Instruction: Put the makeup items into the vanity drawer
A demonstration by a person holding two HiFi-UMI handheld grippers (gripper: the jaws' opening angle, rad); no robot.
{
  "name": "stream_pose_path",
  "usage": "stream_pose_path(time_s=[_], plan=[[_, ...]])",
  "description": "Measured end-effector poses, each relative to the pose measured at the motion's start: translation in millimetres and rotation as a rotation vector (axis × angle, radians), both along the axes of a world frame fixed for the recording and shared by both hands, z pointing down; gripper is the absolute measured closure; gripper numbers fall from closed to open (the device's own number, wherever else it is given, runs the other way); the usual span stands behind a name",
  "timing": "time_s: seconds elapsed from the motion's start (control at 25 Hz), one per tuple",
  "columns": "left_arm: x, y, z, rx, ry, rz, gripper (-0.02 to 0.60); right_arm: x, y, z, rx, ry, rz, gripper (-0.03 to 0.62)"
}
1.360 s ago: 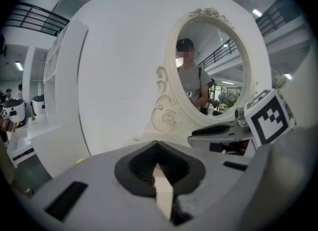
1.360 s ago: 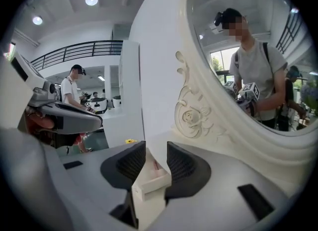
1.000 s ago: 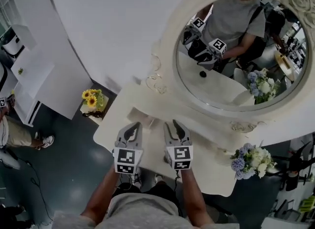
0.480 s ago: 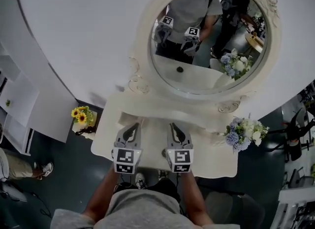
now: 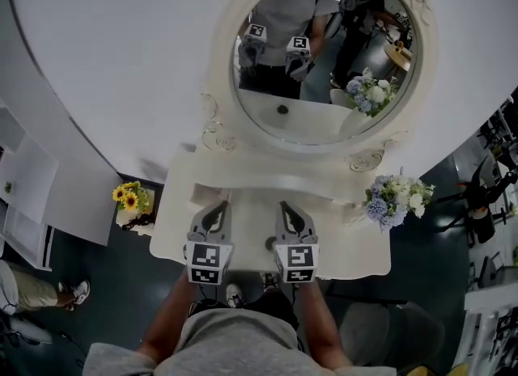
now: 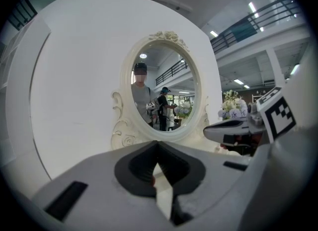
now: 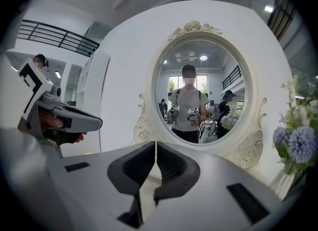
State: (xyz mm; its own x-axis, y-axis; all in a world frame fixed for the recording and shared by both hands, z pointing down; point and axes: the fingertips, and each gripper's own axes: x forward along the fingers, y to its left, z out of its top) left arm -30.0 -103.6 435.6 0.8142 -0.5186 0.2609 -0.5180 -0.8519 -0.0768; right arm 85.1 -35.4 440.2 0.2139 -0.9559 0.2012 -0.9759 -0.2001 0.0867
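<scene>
**Head view with both gripper views: the vanity, both grippers idle.**

Compared with a second ago, the fingers (image 7: 139, 168) of the right gripper (image 5: 285, 204) have gone from spread to pressed together. They close on nothing; past their tips the right gripper view shows only pale bench and the oval mirror (image 7: 198, 93).

The head camera has also swung. The mirror now sits higher and nearer the middle of the head view, with the vanity bench (image 5: 356, 245) square beneath it. Both grippers hang side by side over the near part of the bench, much as before.

The left gripper (image 5: 218, 204) has its fingers (image 6: 136, 168) meeting at the tips and holds nothing. A narrow wedge of bench shows beneath the tips.

A small dark thing (image 5: 269, 243) lies on the bench between the two grippers, apart from both. It is too small to name but may be one of the makeup items; no other item can be made out.

The drawer is not visible. Its front probably lies under the bench edge, below the grippers.

A blue-and-white bouquet (image 5: 394, 200) stands at the right end of the bench. A pot of sunflowers (image 5: 129, 198) stands lower, off its left end.

An empty closure of this kind suggests that no pick-up has begun. By this reading, the drawer has yet to be opened and the items have yet to be gathered.
</scene>
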Motion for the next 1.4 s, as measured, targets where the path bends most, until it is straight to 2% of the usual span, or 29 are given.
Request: stream_pose_path(time_s=[0.24,0.56,1.0,1.4], plan=[[2.5,11.9,14.4,-0.026,-0.015,0.048,0.581,-2.4,19.7,17.1,-0.034,-0.016,0.051,0.571],[11.7,34.4,56.1,-0.095,-0.076,0.114,0.581,0.8,51.4,68.7,-0.128,-0.073,0.122,0.571],[15.5,55.9,134.4,-0.224,-0.173,0.135,0.581,-14.0,73.1,162.4,-0.289,-0.197,0.108,0.571],[15.7,65.1,196.5,-0.303,-0.244,0.119,0.581,-20.9,73.0,223.8,-0.363,-0.259,0.066,0.569]])
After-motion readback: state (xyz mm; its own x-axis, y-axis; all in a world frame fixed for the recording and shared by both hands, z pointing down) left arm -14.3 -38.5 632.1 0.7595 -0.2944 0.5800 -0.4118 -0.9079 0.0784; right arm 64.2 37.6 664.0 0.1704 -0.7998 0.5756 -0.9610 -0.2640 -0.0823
